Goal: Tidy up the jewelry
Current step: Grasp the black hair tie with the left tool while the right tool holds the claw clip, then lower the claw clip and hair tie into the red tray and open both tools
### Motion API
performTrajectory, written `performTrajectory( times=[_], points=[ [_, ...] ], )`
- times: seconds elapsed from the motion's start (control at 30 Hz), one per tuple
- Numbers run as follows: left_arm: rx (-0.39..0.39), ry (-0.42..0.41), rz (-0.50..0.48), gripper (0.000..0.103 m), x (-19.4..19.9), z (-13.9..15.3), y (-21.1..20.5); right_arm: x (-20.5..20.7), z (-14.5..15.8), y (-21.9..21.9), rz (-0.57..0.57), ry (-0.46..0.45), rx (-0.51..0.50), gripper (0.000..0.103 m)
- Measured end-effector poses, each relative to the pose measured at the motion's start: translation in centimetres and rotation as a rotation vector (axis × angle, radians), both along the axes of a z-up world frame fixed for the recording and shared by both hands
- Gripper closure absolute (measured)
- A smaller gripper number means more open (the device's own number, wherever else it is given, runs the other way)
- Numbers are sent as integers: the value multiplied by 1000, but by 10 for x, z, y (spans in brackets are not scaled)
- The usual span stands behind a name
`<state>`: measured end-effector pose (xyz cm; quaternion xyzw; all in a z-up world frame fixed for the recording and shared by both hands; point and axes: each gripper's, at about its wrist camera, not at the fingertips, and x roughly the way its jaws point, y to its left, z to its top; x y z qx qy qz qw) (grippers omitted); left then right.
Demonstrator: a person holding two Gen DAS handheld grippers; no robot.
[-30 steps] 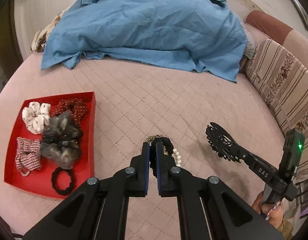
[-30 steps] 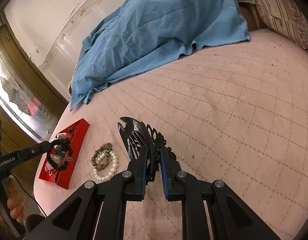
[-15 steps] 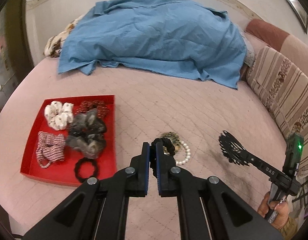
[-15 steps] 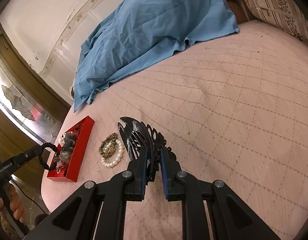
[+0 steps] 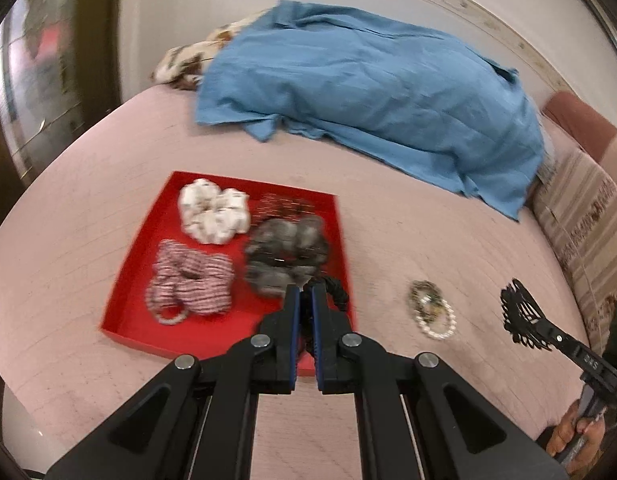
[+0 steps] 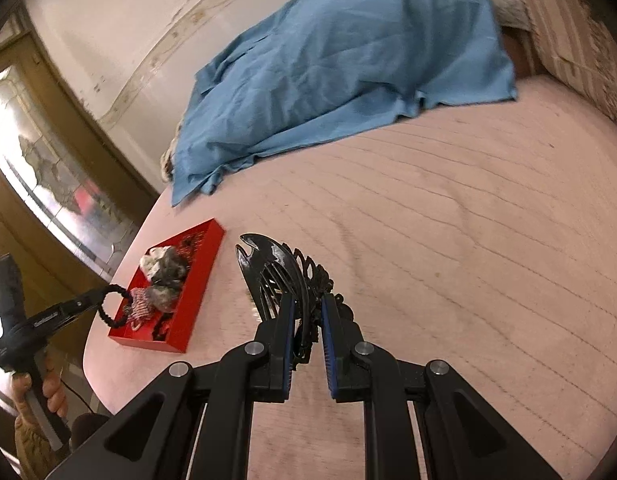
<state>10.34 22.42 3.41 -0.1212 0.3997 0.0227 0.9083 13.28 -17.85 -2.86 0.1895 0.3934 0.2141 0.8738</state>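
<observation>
On the bed (image 5: 408, 240), the blue cloth (image 5: 380, 92) lies at the far edge as before. The left gripper (image 5: 304, 300), clamped on a black hair tie (image 5: 334, 290), has swung from beside the pearl bracelet (image 5: 432, 314) to over the red tray's (image 5: 128, 304) near right corner. The right gripper (image 6: 306, 312) has risen a little, pinching the black comb (image 6: 276, 268).

Each tool (image 5: 304, 312) (image 6: 308, 316) is matte black, with blue-lined fingers (image 5: 294, 320), silver pivot screws and triangular cutouts in its arms.
</observation>
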Motion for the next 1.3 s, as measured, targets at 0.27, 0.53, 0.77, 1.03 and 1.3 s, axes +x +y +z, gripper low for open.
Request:
performTrajectory(
  times=[0.27, 0.53, 0.77, 1.03, 1.3],
  points=[
    [-2, -11, 62, 97, 1, -12, 49, 4, 17, 67, 121, -27, -56, 89],
    [-40, 21, 117, 97, 3, -34, 82, 16, 30, 143, 245, -20, -53, 89],
    [-89, 47, 138, 97, 3, -47, 95, 28, 26, 216, 352, 1, -88, 89],
    [-51, 93, 163, 97, 8, -61, 99, 48, 4, 272, 410, 82, -98, 89],
    [55, 125, 179, 97, 17, -71, 93, 58, -13, 301, 433, 105, -164, 89]
  ],
)
